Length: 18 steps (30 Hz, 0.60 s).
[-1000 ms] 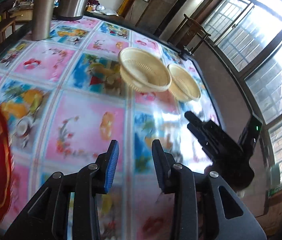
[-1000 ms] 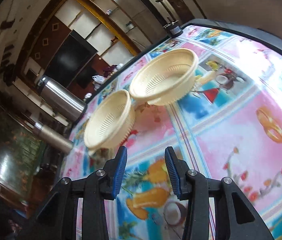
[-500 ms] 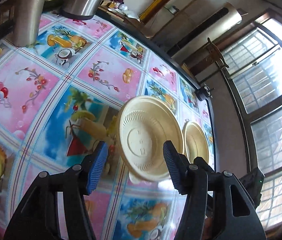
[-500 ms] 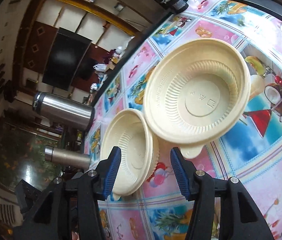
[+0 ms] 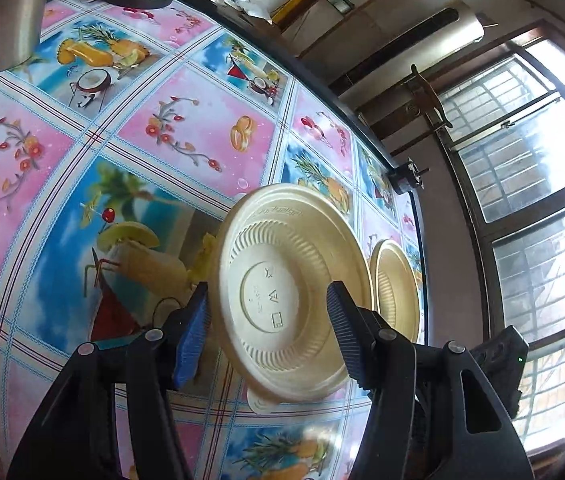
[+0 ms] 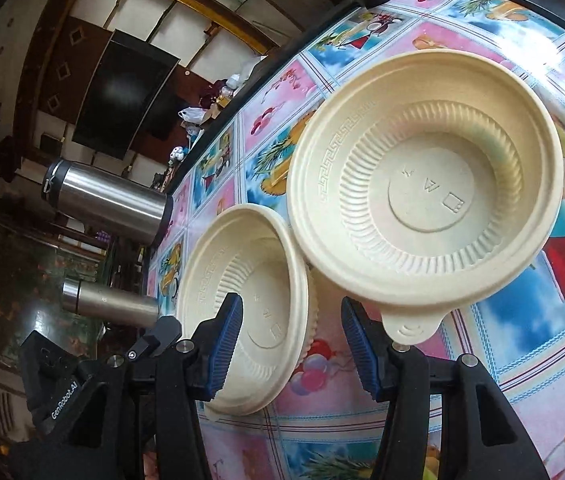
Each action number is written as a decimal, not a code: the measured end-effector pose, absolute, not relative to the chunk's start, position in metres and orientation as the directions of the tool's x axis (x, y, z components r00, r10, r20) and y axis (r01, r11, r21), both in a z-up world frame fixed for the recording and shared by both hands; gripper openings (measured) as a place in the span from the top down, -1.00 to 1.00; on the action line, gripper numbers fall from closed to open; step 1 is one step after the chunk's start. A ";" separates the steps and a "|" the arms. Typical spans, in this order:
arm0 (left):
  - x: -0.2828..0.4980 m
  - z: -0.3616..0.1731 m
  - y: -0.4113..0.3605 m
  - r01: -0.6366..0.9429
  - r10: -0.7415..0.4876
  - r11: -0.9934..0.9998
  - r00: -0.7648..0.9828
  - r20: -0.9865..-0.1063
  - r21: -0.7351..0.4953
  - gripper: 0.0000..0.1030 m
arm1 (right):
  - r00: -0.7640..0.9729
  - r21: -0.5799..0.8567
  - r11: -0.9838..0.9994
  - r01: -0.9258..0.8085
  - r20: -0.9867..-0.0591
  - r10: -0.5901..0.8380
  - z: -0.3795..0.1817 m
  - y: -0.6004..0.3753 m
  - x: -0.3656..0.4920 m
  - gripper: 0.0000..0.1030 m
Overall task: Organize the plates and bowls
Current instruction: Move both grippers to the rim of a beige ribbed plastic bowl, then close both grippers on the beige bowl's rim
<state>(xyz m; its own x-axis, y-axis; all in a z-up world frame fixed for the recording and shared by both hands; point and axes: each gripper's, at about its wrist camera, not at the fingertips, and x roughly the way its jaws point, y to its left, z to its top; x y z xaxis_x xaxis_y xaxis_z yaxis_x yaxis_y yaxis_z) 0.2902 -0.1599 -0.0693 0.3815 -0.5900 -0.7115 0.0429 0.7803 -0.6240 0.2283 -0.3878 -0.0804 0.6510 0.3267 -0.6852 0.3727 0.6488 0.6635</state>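
Note:
Two cream ribbed bowls stand side by side, rims touching, on the bright fruit-print tablecloth (image 5: 186,128). The tabbed bowl (image 5: 290,292) fills the space before my left gripper (image 5: 267,286), which is open and looks down into it; its right finger overlaps the bowl's rim. The second bowl (image 5: 396,288) lies just beyond. In the right wrist view the tabbed bowl (image 6: 422,184) sits upper right. The second bowl (image 6: 246,292) sits lower left, its right rim between the fingers of my open right gripper (image 6: 290,298). Whether either gripper touches a bowl I cannot tell.
A large steel flask (image 6: 106,204) and a slimmer one (image 6: 110,308) stand at the table's far side. A small black object (image 5: 406,176) sits at the table's edge. The left gripper's body (image 6: 82,368) shows at lower left in the right wrist view. Windows lie beyond the table.
Both grippers have closed in on the bowls and tipped down over them, and their fingers have spread wider. The bowls have stayed where they were.

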 end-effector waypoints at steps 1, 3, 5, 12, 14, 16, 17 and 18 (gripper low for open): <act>0.290 -0.069 -0.158 0.041 -0.589 0.780 0.382 -0.712 -0.624 -0.10 | 0.654 0.665 0.645 0.375 -0.684 0.325 -0.081 -0.389 0.228 -0.05; 0.292 -0.068 -0.155 0.037 -0.575 0.790 0.391 -0.719 -0.611 -0.10 | 0.656 0.671 0.640 0.374 -0.679 0.329 -0.082 -0.389 0.228 -0.05; 0.294 -0.069 -0.150 0.023 -0.564 0.795 0.396 -0.725 -0.606 -0.10 | 0.665 0.669 0.642 0.374 -0.676 0.317 -0.080 -0.388 0.228 -0.06; 0.297 -0.076 -0.147 0.011 -0.554 0.804 0.377 -0.742 -0.595 -0.09 | 0.670 0.654 0.659 0.370 -0.679 0.298 -0.081 -0.385 0.229 0.01; 0.297 -0.075 -0.145 0.013 -0.550 0.807 0.381 -0.743 -0.591 -0.07 | 0.667 0.640 0.671 0.375 -0.689 0.284 -0.081 -0.384 0.230 0.12; 0.297 -0.074 -0.144 0.014 -0.545 0.810 0.384 -0.745 -0.586 -0.07 | 0.669 0.633 0.674 0.380 -0.691 0.272 -0.081 -0.384 0.230 0.12; 0.298 -0.075 -0.144 0.013 -0.541 0.814 0.383 -0.748 -0.581 -0.07 | 0.671 0.633 0.673 0.382 -0.691 0.270 -0.081 -0.384 0.229 0.13; 0.298 -0.075 -0.144 0.015 -0.540 0.815 0.383 -0.750 -0.579 -0.07 | 0.673 0.634 0.671 0.383 -0.689 0.267 -0.081 -0.385 0.229 0.13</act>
